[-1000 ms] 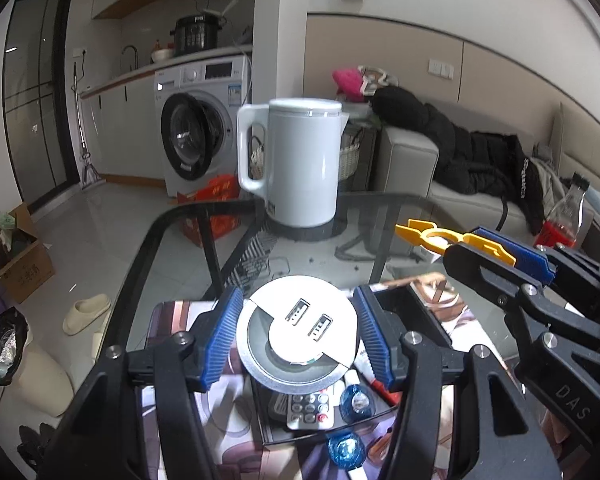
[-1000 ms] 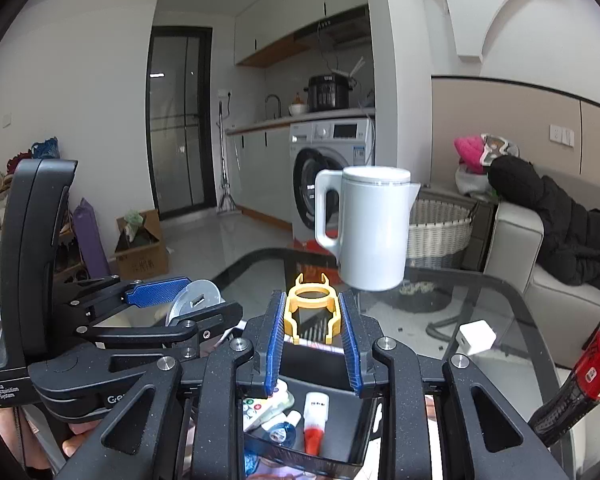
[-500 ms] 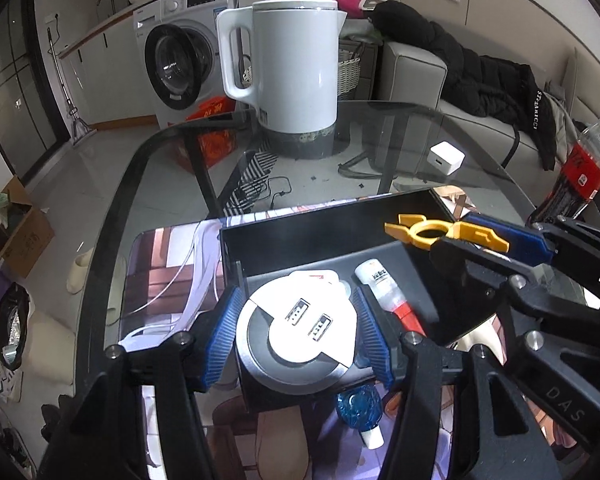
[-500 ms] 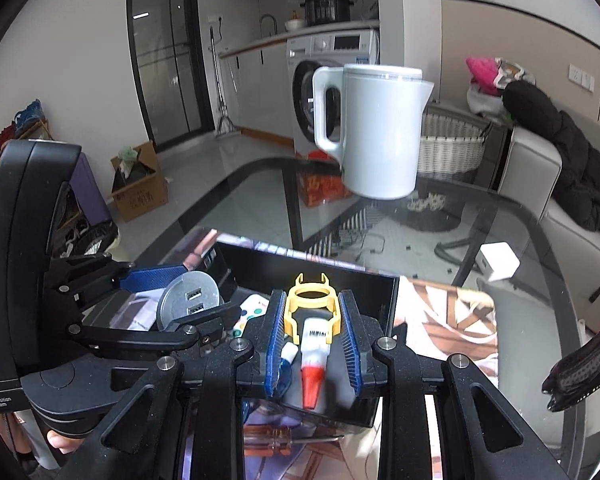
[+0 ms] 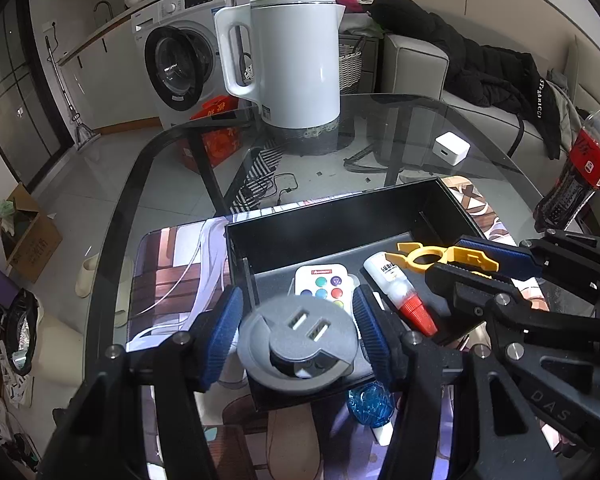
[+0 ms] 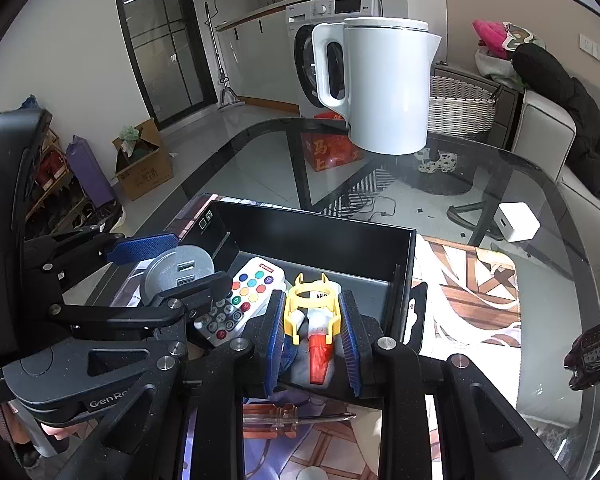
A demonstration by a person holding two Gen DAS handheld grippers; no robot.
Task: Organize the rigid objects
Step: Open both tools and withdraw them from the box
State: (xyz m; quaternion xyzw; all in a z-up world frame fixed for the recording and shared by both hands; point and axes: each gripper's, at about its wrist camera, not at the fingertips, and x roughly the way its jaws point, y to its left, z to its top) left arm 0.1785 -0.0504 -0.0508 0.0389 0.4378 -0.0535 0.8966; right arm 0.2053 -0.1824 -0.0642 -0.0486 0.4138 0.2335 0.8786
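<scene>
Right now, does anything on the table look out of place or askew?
Yes. A screwdriver and a blue capsule-like item lie on the mat outside the black box. Inside it, the red-capped tube lies diagonally beside the remote.

Black box (image 5: 440, 200) far half open, free to enter; near half blocked by remote (image 5: 320, 286) and glue tube (image 5: 396, 288). Kettle (image 5: 296, 56) stands beyond on desk (image 5: 380, 120); cola bottle (image 5: 576, 168) right.

One black tray (image 5: 340, 220), one remote (image 5: 320, 284), one glue tube (image 5: 396, 288), one yellow clip (image 5: 440, 258), one grey USB socket (image 5: 296, 344), one screwdriver (image 6: 292, 420), one kettle (image 5: 296, 60), one white charger (image 5: 452, 148).
</scene>
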